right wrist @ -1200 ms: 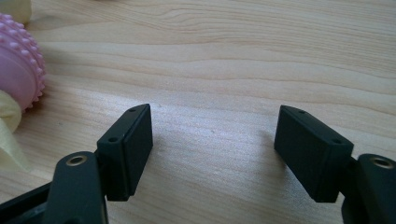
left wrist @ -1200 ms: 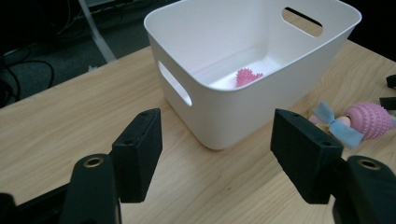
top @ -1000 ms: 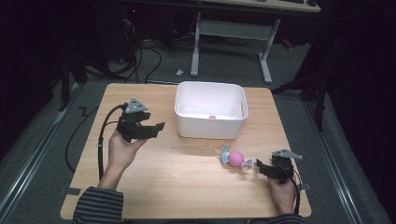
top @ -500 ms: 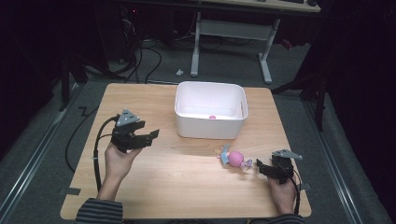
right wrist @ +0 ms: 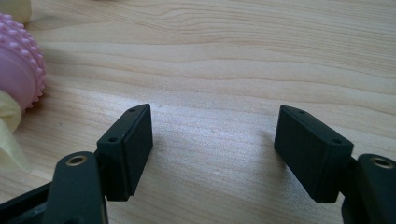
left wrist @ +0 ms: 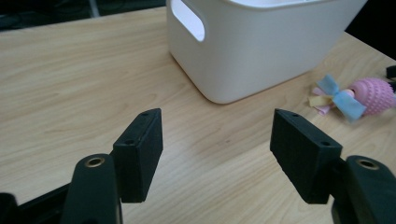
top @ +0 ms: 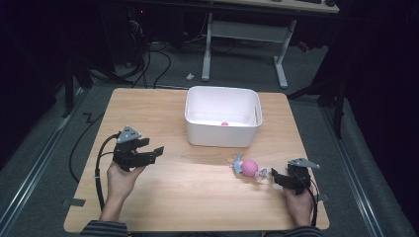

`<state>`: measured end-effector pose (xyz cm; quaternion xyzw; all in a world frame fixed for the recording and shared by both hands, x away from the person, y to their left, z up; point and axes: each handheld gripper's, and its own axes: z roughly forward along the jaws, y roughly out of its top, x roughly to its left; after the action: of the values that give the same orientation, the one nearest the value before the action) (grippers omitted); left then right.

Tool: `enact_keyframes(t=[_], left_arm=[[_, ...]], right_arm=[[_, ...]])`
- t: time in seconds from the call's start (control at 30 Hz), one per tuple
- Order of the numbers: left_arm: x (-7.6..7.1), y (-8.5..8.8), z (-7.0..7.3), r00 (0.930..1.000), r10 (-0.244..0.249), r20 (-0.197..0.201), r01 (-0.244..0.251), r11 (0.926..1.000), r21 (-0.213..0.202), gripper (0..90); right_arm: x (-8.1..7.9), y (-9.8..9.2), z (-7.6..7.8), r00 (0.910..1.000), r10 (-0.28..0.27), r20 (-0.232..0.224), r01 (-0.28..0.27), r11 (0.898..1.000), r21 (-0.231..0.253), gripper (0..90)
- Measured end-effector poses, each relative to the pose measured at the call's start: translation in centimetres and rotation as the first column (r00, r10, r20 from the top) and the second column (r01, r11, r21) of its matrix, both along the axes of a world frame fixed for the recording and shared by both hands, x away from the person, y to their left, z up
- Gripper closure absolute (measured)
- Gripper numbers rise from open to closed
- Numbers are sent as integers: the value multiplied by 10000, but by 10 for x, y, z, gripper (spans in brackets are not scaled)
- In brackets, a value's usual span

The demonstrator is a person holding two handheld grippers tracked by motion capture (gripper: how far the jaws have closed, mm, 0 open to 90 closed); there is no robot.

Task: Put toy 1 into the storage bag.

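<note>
Unmarked white bin (top: 223, 134) beside pink toy (top: 249, 168).

In the high view, light falls from above onto the worktop (top: 197, 192), which is evenly lit; the surrounding floor and room are dim to near black. The white bin (top: 222, 129) is bright, close to overexposed. Both gripper views are bright, with a soft sheen on the wood grain. Short, soft shadows lie under the jaws. Near jaw bases are slightly out of focus.
</note>
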<state>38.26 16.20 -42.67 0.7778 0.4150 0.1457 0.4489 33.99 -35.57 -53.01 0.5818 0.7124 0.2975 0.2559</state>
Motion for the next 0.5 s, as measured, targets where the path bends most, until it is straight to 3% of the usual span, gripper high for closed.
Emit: enact_keyframes(t=[0.5], left_arm=[[-1,-4,-29,9987,65,-498,-67,10000,-46,340]], right_arm=[[0,0,0,10000,9,6,-9,10000,-9,283]])
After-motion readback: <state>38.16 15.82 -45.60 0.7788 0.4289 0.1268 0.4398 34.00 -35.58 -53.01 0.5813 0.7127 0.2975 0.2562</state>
